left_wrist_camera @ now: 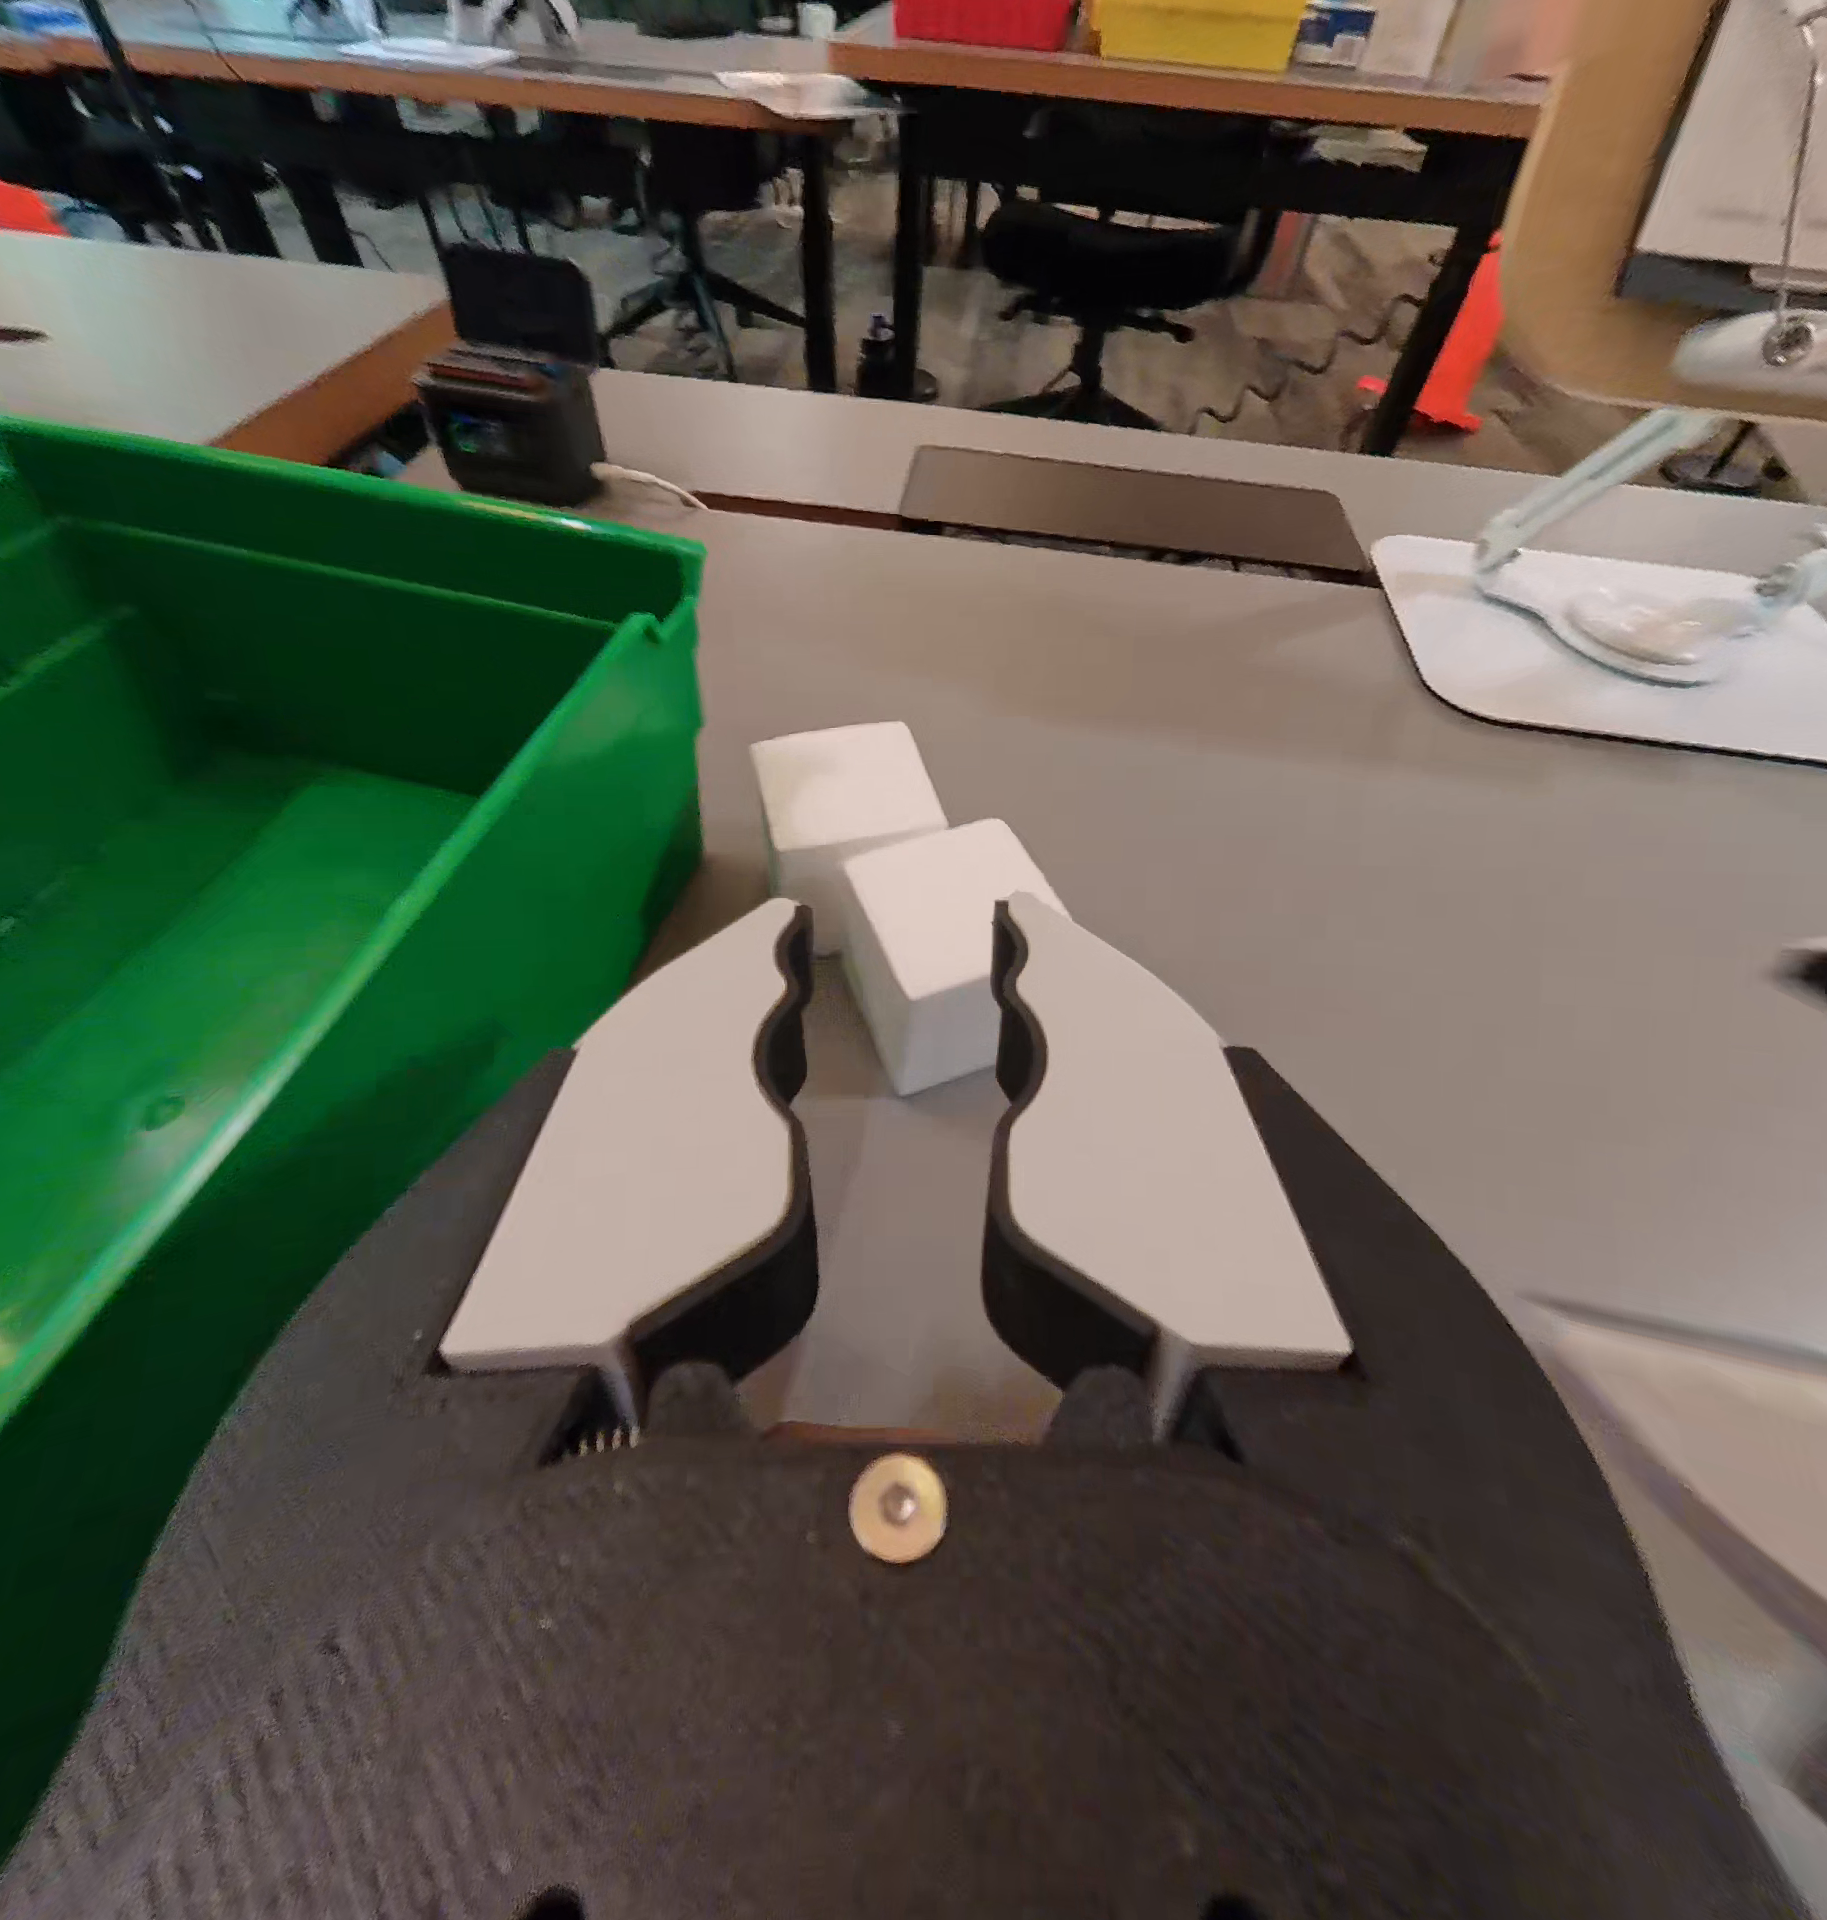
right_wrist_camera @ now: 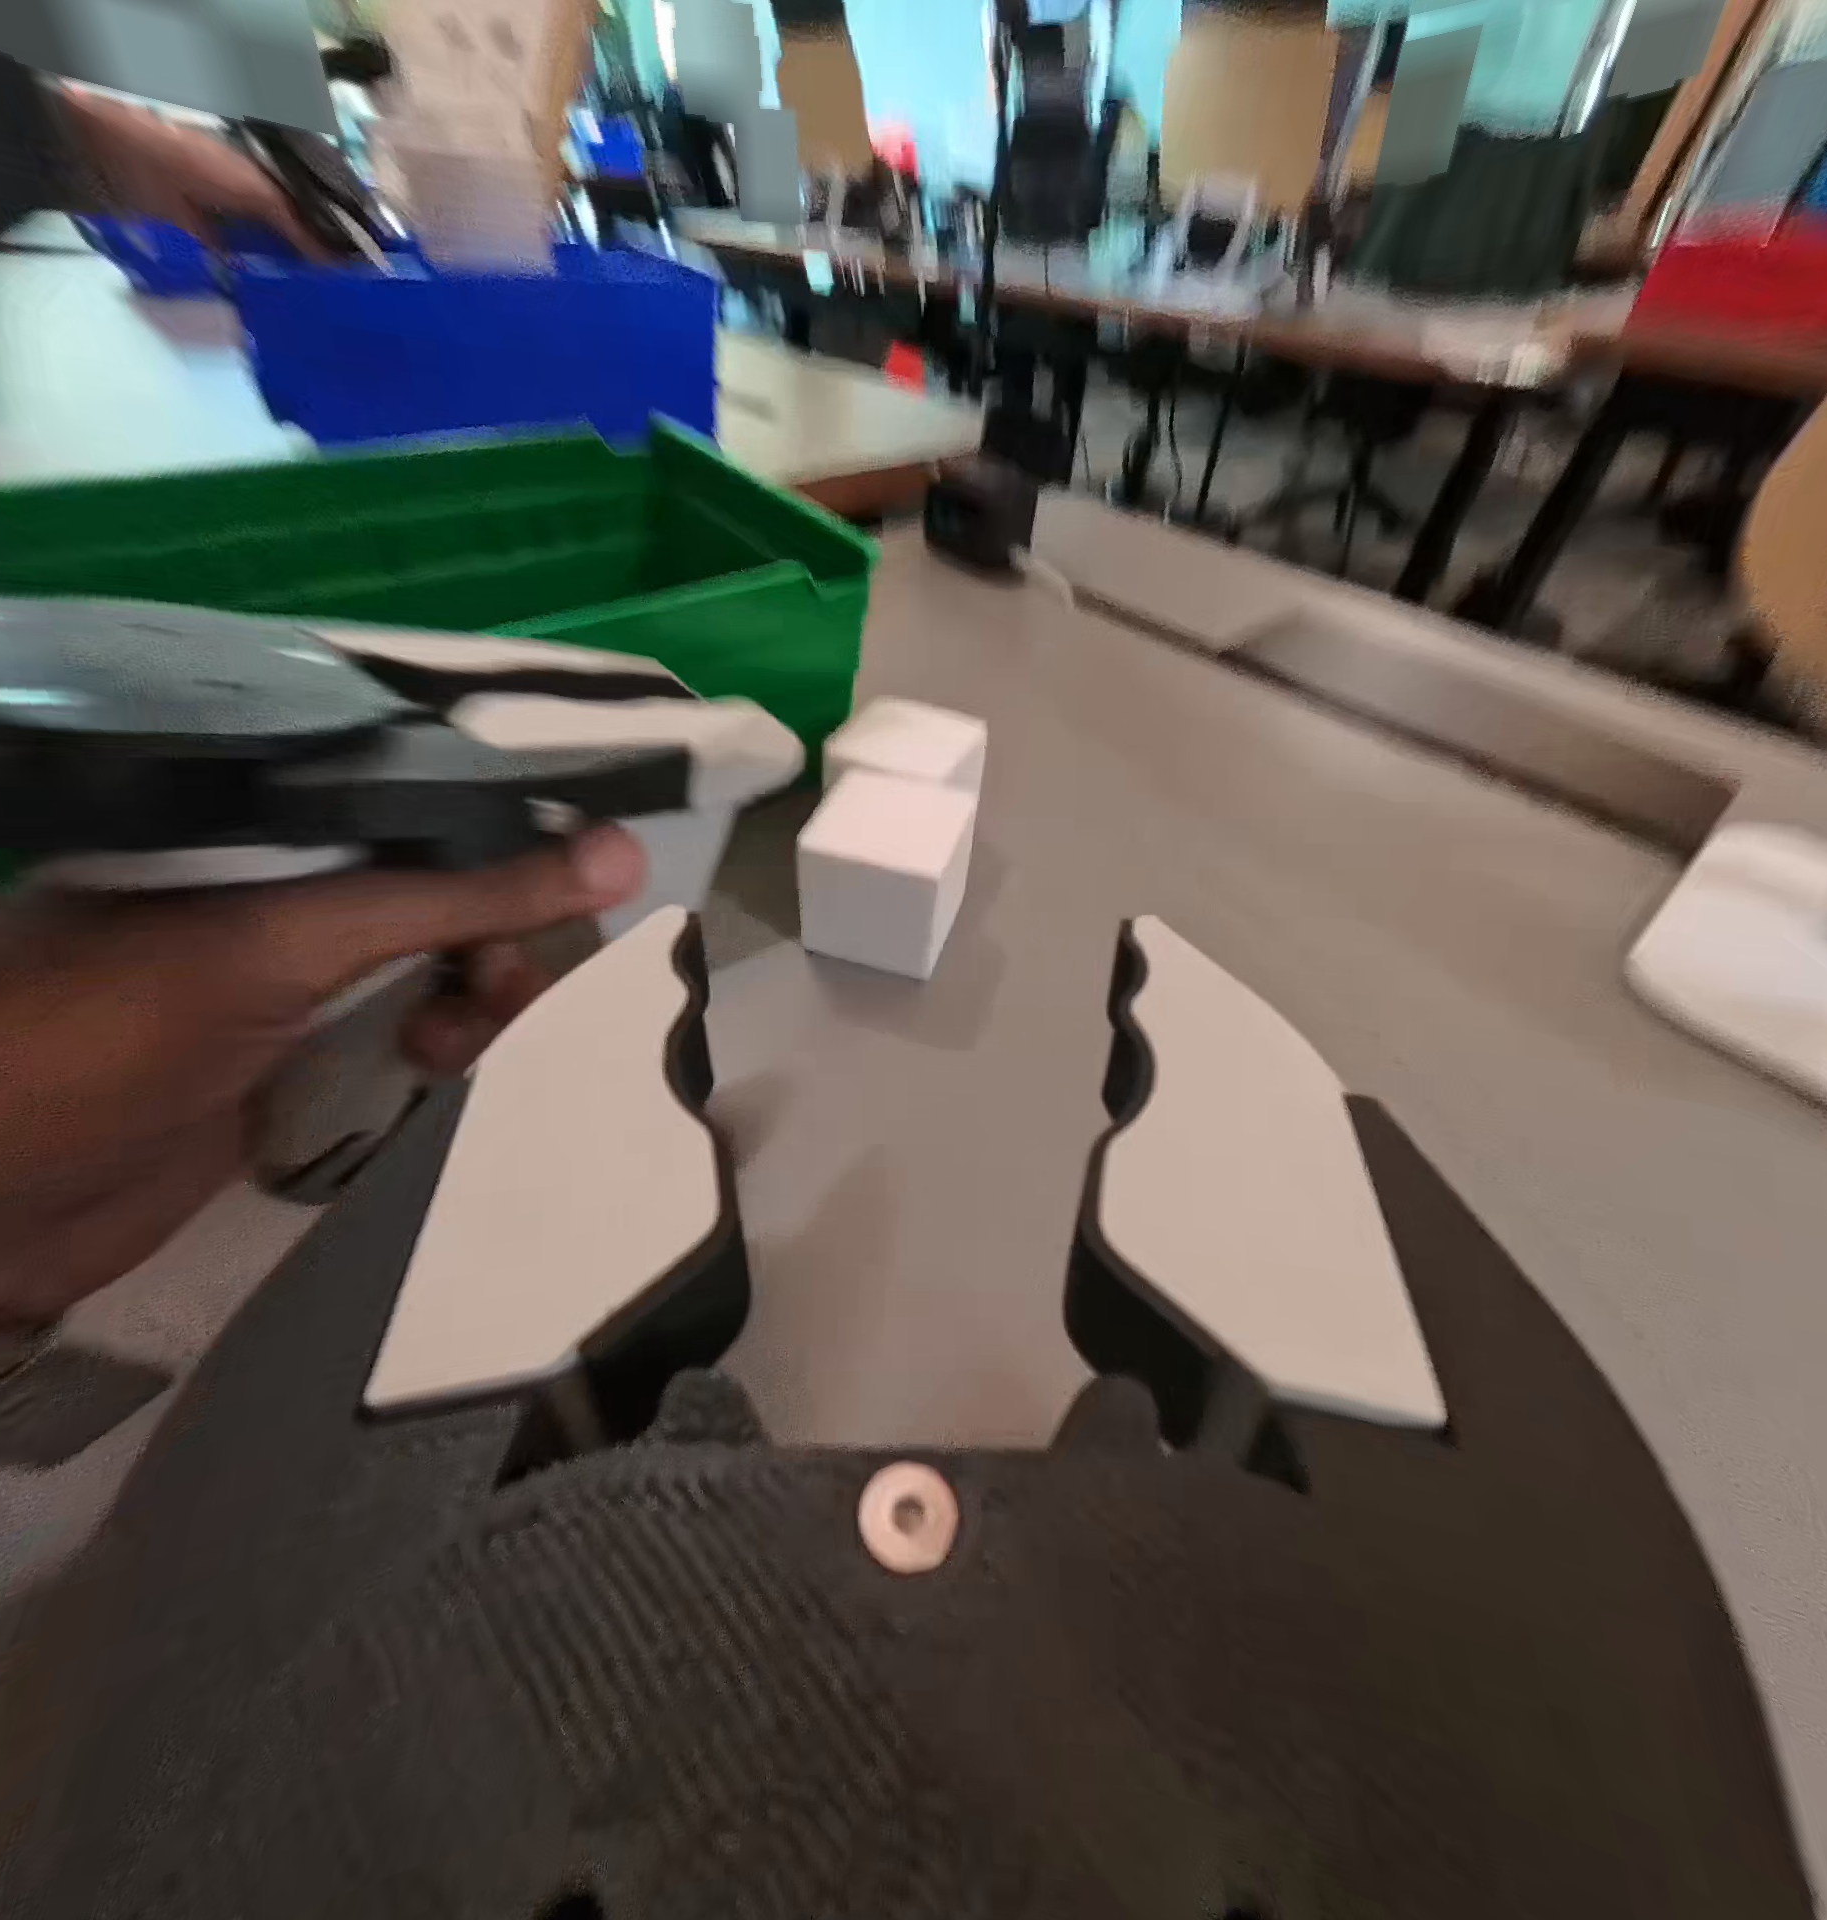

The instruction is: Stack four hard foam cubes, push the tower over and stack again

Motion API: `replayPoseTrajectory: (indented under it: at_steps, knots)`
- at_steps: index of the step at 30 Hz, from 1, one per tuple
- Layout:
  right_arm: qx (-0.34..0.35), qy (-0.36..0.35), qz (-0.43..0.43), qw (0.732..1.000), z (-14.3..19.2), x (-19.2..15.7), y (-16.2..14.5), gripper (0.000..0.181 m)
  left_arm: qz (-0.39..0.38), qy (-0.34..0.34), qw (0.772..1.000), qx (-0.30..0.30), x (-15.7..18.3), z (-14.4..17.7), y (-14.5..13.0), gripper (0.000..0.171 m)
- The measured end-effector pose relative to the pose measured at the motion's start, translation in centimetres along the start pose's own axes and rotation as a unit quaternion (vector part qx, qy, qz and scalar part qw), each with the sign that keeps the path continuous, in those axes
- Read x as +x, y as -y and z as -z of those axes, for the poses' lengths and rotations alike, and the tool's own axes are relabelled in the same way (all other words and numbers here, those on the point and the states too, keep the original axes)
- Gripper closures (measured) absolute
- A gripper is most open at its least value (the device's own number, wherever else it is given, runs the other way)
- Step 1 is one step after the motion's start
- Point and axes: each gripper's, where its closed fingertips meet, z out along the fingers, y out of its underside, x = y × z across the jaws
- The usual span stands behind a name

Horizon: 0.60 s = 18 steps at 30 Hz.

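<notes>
My left tool (left_wrist_camera: 901, 940), spread, straddles the near white cube (left_wrist_camera: 930, 966) beside the green bin (left_wrist_camera: 535, 790); right tool (right_wrist_camera: 904, 961) spread, empty. Closing crooked could knock the far cube (left_wrist_camera: 844, 805).

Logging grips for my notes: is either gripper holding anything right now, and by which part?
Nothing is held. The left gripper is open around the nearer white cube, not clamped. The right gripper is open and short of it.

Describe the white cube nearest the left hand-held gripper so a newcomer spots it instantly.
Find the green bin on the grey table. Two white cubes sit beside its corner. Take the nearer cube, between the open left hand-held gripper tips; the farther cube sits behind.
</notes>
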Motion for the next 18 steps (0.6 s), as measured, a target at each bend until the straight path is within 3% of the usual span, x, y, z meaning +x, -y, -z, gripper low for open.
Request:
replayPoseTrajectory:
  at_steps: [3,6,12,14,18]
  knots:
    - [-0.091,0.002,-0.021,0.996,-4.5,0.2,-3.4,0.099,-0.006,-0.001,0.999,0.043,-0.5,0.4,1.5,0.142]
    - [-0.109,-0.006,0.014,0.994,-7.5,-0.5,-4.6,0.104,0.004,0.018,0.994,0.107,-1.7,1.3,3.7,0.145]
    - [-0.174,-0.013,0.029,0.984,-12.5,-1.2,-5.5,0.105,0.006,0.036,0.994,0.106,-3.6,1.1,3.9,0.145]
    - [-0.206,-0.019,0.019,0.978,-13.3,-0.9,-6.3,0.12,0.011,0.033,0.993,0.112,-3.6,1.2,4.1,0.146]
    - [-0.151,0.004,-0.012,0.988,-11.0,-0.8,-3.5,0.121,-0.007,0.042,0.992,0.123,-3.7,1.4,4.3,0.148]
